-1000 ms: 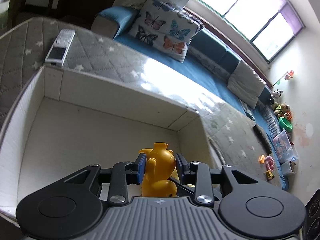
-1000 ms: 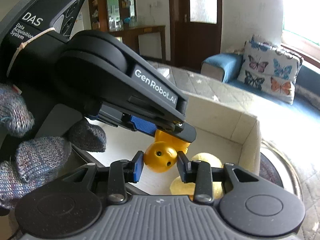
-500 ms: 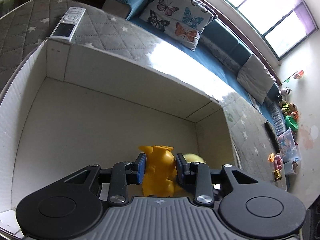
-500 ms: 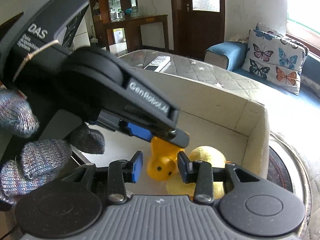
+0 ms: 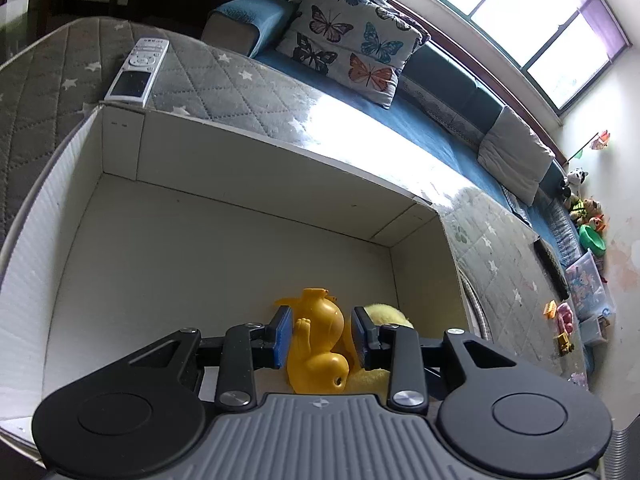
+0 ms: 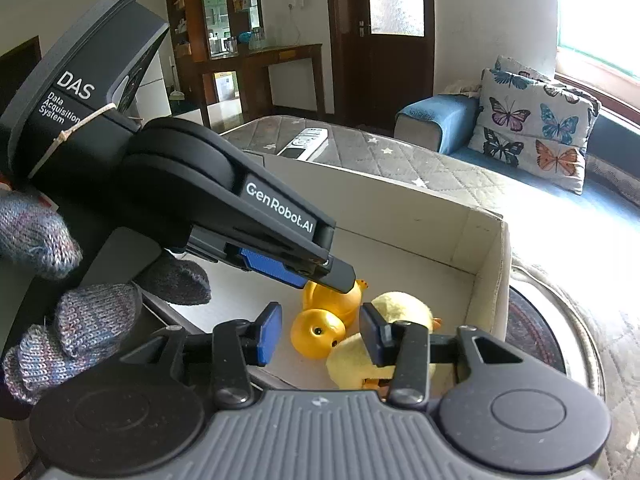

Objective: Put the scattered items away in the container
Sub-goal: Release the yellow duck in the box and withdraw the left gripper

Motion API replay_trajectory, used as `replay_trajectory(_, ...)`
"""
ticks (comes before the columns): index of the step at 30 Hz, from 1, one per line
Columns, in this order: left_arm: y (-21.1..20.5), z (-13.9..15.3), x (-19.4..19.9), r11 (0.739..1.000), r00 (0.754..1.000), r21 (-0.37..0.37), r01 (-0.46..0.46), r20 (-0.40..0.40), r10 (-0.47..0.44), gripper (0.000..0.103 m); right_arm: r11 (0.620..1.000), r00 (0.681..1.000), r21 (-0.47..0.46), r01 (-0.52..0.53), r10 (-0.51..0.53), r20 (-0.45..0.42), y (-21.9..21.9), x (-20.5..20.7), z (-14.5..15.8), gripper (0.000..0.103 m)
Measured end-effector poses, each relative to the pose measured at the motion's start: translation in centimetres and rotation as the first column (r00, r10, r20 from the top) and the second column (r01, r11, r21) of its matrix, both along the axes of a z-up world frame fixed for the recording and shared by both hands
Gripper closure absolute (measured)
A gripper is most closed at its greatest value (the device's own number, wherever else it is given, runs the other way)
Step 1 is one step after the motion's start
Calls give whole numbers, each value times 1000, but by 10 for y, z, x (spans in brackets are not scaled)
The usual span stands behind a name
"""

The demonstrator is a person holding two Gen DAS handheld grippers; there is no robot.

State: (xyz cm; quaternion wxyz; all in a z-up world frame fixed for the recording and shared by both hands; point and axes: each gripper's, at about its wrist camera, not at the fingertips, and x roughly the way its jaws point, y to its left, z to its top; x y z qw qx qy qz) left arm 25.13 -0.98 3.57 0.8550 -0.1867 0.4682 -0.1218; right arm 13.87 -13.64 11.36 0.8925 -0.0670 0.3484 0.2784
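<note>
A yellow rubber duck [image 5: 318, 340] lies on the floor of the white cardboard box [image 5: 248, 184], next to a pale yellow plush chick [image 5: 386, 316]. My left gripper [image 5: 320, 338] is down inside the box with its blue pads spread either side of the duck, a small gap showing at each side. In the right wrist view the duck [image 6: 318, 334] and the chick [image 6: 396, 312] lie in the near right corner of the box [image 6: 440, 216]. My right gripper [image 6: 320, 334] hovers open and empty above them, beside the left gripper's body.
A white remote [image 5: 138, 70] lies on the grey quilted surface just beyond the box's far left corner. A butterfly cushion [image 5: 352, 38] sits on the blue sofa behind. Small toys [image 5: 562, 320] lie on the floor at far right.
My left gripper went down into the box with the duck and its jaws spread off it. The duck now rests on the box floor. My right gripper's jaws widened.
</note>
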Motion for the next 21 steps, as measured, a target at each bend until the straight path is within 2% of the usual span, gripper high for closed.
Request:
replay_trajectory(8,-6,18,-21,999,998,34,12,67,-14,68,1000,999,12,25,-26,45,-7,-21,14,58)
replay_trajectory(11,-9,24,-32,999,996,47,20,84,-24,68,999,997,15,38,-39,62,-11,-32,20,53)
replay_trajectory(21,-19,36,-82,996,989,65,54,134,-62,68,997,990,13,75,-76,117,-31,-86,31,47)
